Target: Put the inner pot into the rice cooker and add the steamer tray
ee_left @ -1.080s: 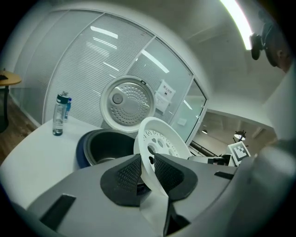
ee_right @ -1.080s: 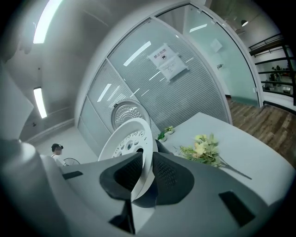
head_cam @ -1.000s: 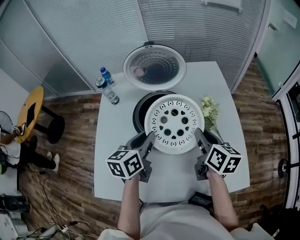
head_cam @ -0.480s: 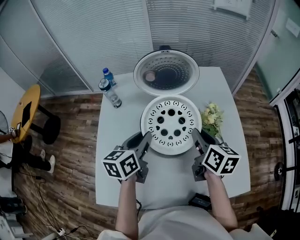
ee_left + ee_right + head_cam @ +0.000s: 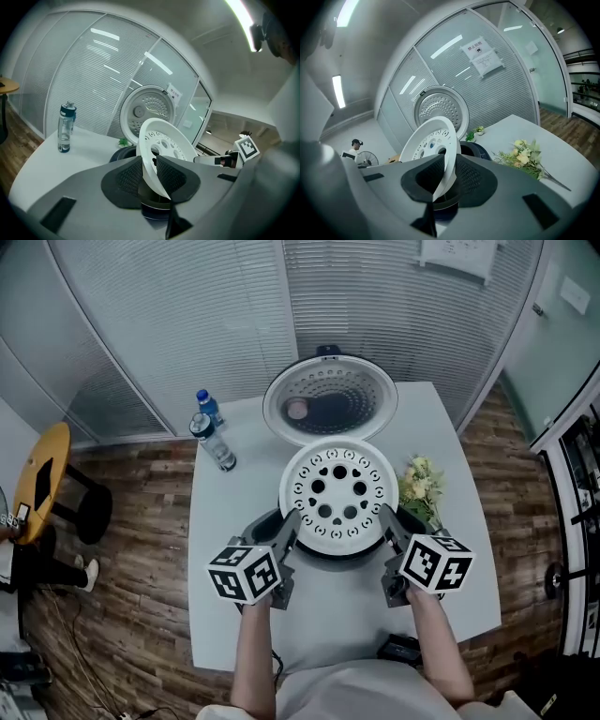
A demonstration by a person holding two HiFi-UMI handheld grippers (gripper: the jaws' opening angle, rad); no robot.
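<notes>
The steamer tray [image 5: 339, 491] has moved forward: a second ago the rice cooker's dark mouth showed beyond it, and now the tray hangs level over the rice cooker [image 5: 333, 555], with only a dark rim showing under its near edge. The left gripper [image 5: 289, 526] pinches its left rim and the right gripper [image 5: 386, 519] its right rim. Lowering looks like all that remains. The tray hides whether the pot is inside. On the table [image 5: 234, 559], left to right: two water bottles [image 5: 215, 443], one tray, one cooker with its lid [image 5: 330, 401] raised, one bunch of flowers [image 5: 418, 486].
</notes>
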